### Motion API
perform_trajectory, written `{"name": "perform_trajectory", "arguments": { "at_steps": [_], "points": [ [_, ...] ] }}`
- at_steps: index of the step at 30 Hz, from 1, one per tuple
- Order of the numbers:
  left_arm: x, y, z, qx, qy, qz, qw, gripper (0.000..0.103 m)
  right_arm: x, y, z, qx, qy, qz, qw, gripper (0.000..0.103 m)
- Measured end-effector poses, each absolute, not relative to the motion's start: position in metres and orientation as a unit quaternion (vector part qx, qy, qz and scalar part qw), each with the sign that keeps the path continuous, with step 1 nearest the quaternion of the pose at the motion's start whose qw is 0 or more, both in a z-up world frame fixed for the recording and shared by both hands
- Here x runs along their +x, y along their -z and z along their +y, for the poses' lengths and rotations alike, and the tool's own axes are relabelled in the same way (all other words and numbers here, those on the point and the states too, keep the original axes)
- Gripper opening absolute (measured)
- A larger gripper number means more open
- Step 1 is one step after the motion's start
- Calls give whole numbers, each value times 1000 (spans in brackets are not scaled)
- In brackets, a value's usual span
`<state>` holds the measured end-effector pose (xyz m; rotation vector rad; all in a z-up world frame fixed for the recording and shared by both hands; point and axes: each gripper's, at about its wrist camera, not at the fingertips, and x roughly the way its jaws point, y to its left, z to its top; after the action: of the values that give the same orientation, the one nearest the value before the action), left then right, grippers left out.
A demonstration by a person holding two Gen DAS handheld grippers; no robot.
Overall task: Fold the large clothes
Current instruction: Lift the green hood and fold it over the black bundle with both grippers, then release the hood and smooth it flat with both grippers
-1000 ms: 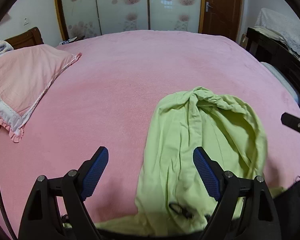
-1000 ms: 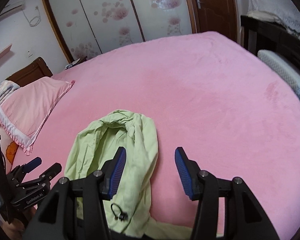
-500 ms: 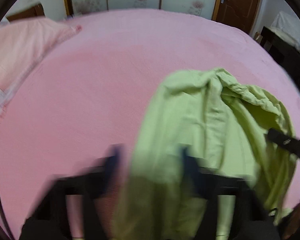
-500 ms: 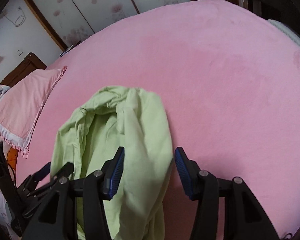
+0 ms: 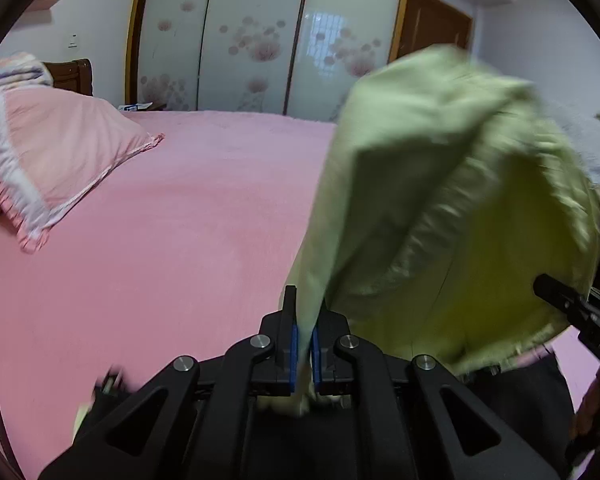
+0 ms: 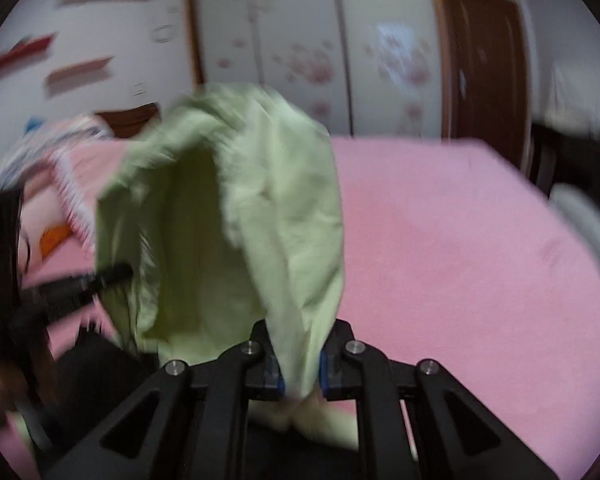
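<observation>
Light green garment (image 5: 451, 200) up off the pink bed (image 5: 172, 240), billowing in mid-air between the two tools, one edge pinched at each near corner. Left hand-held gripper (image 5: 303, 340) clamped tight on a thin fold of the cloth, blue pads nearly together with the fabric running up between them. Right hand-held gripper (image 6: 300, 368) just been closing, now pressing on a thicker bunch of the same garment (image 6: 228, 216), the jaws standing a little further apart because of the bulk. Step in hand, by the look of it: shaking the piece out so it can be laid flat before any fold. To do that well: keep both grips firm, spread the two corners apart until the held edge runs straight, then bring the cloth down onto the bare middle of the bed, far end first, so it lands without creases. Worth watching: the hanging part is twisted and cupped like a bag, so a second shake may be needed. Pink pillow (image 5: 52, 160) off to the left, well apart from the landing spot; flowered wardrobe doors (image 5: 260, 40) beyond the bed.
</observation>
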<state>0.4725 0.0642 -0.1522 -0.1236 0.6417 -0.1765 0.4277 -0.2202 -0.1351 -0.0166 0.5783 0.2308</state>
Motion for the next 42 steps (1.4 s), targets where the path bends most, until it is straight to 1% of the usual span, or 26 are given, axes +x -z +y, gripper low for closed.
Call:
{"name": "perform_trajectory", "arguments": {
  "at_steps": [2,3,4,5,6,8,11,13,15,17,20,21,24,26,27,31,35,38,39,40,42],
  "points": [
    [437,164,75,-57,94,325,939,7,391,141,-215,-38,-115,284,951,15],
    [421,172,79,-52,95,338,935,8,365,150,-209,-63,-114,293,947,22],
    [403,184,84,-48,101,361,926,13,347,158,-204,-86,-107,304,943,34],
    [391,192,88,-47,101,378,919,18,335,164,-201,-105,-99,313,939,38],
    [377,202,92,-48,99,397,911,19,316,173,-197,-134,-89,323,933,40],
    [351,218,101,-56,98,427,897,21,284,188,-193,-165,-80,344,921,40],
    [316,229,111,-84,99,450,883,27,248,193,-198,-157,-87,366,913,40],
    [299,227,115,-104,106,455,878,28,226,187,-203,-133,-94,374,913,40],
    [293,225,123,-125,115,463,870,33,206,178,-208,-97,-100,382,914,40],
    [286,223,124,-158,125,473,858,38,204,172,-208,-64,-104,397,910,41],
    [283,220,114,-199,138,482,842,38,208,165,-216,24,-126,427,895,41],
    [287,219,115,-214,144,482,837,38,212,162,-221,74,-139,438,885,41],
    [298,216,111,-257,156,485,821,39,228,166,-226,178,-146,463,856,46],
    [307,214,108,-279,154,481,816,39,239,162,-228,216,-144,462,848,46],
    [311,211,107,-282,150,475,820,39,243,155,-225,220,-137,445,857,46],
    [306,192,96,-269,145,450,839,39,254,123,-193,176,-137,395,891,46],
    [306,184,86,-206,145,471,845,39,277,100,-159,127,-153,373,906,46],
    [299,187,79,-151,146,496,843,39,306,102,-134,85,-156,381,907,45],
    [296,189,79,-135,151,501,841,39,316,109,-124,59,-151,393,905,39],
    [292,190,77,-115,155,505,842,39,319,115,-123,44,-145,401,903,29],
    [288,186,75,-92,158,502,846,39,329,139,-116,20,-138,437,889,16]
  ]
}}
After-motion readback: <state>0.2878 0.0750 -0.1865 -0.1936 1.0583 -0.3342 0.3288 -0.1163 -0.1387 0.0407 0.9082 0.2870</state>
